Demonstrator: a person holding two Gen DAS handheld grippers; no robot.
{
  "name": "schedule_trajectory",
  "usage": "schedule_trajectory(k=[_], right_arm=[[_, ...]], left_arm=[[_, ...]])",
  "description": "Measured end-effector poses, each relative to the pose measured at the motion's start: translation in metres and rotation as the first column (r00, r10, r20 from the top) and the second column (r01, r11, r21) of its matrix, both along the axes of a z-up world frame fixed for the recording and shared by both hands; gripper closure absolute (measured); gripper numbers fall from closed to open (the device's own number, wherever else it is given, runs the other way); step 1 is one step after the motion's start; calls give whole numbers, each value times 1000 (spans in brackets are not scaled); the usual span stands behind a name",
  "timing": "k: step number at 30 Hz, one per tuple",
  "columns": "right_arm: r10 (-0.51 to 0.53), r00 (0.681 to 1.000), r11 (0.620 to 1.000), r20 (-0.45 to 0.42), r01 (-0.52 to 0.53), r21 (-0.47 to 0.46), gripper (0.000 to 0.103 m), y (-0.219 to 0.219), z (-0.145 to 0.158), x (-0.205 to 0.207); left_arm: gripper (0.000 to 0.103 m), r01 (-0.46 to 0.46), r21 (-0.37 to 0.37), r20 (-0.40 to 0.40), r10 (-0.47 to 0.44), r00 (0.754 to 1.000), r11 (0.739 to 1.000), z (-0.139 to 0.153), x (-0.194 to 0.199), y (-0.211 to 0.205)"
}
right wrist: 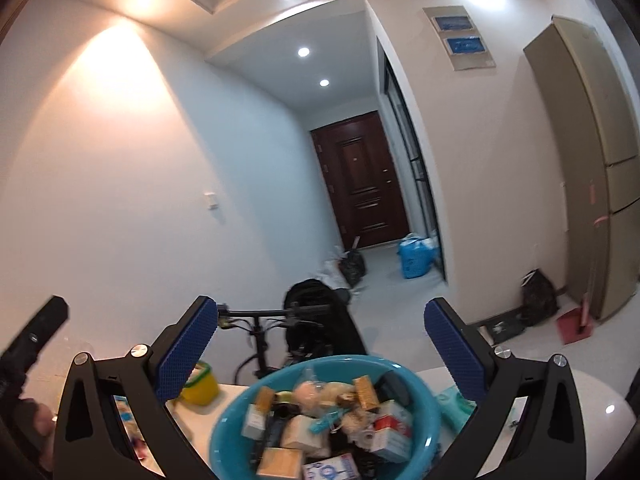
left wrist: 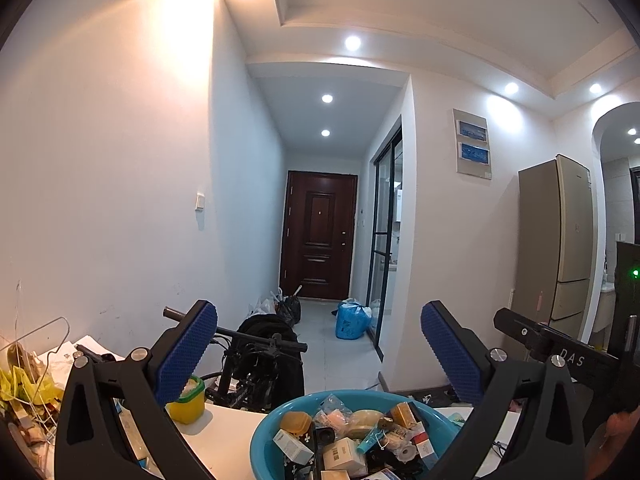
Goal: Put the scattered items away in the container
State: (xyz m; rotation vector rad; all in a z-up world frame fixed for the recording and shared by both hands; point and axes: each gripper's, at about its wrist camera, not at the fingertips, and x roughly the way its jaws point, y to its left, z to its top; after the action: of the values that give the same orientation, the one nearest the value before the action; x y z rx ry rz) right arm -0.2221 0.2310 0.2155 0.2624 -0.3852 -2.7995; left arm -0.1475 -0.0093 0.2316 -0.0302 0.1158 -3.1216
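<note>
A teal plastic basin (left wrist: pixel 260 436) (right wrist: pixel 224 424) sits on the white table, heaped with small boxes, tubes, soap bars and packets. My left gripper (left wrist: pixel 320 346) hovers above and just behind the basin, wide open, with nothing between its blue pads. The right gripper (right wrist: pixel 322 336) is likewise raised over the basin, open and empty. A yellow tub with a green lid (left wrist: pixel 186 400) (right wrist: pixel 200 384) stands on the table left of the basin. A pale green packet (right wrist: pixel 454 402) lies to the basin's right.
Papers, a wire hanger (left wrist: pixel 44 344) and yellow-green clutter (left wrist: pixel 20 384) crowd the table's left end. Beyond the table stand a black bicycle (left wrist: pixel 260 360), bags on the hallway floor (left wrist: pixel 350 320), a brown door (left wrist: pixel 318 236) and a beige fridge (left wrist: pixel 560 240). The other gripper's body (left wrist: pixel 560 344) shows at right.
</note>
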Motion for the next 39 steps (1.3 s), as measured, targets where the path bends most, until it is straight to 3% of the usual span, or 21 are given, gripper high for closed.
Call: schedule_trajectory(k=[8, 13, 15, 18, 23, 27, 31, 39], right_arm=[[-56, 998, 998, -11, 56, 35, 0, 1, 2, 5], [-74, 997, 996, -35, 76, 43, 0, 1, 6, 10], [-77, 996, 996, -49, 78, 31, 0, 1, 8, 14], [-73, 995, 997, -67, 75, 32, 0, 2, 10, 18], [8, 991, 989, -130, 11, 148, 0, -14, 17, 41], [-2, 972, 991, -235, 34, 129, 0, -24, 25, 73], [17, 973, 996, -230, 4, 88, 0, -23, 32, 88], [-10, 983, 996, -185, 27, 90, 0, -10, 34, 109]], left_arm=[[0, -5, -19, -38, 4, 999, 1000, 1, 15, 5], [0, 76, 42, -1, -76, 997, 996, 3, 17, 0], [0, 48, 60, -21, -46, 999, 997, 3, 21, 1], [0, -21, 16, -49, 21, 999, 1000, 5, 24, 9], [0, 0, -54, -41, -2, 999, 999, 9, 34, 23], [0, 46, -117, -89, -57, 994, 992, 13, 58, 32], [0, 166, -60, -9, -166, 986, 984, 15, 63, 32], [0, 128, 26, 94, -130, 987, 991, 7, 61, 23]])
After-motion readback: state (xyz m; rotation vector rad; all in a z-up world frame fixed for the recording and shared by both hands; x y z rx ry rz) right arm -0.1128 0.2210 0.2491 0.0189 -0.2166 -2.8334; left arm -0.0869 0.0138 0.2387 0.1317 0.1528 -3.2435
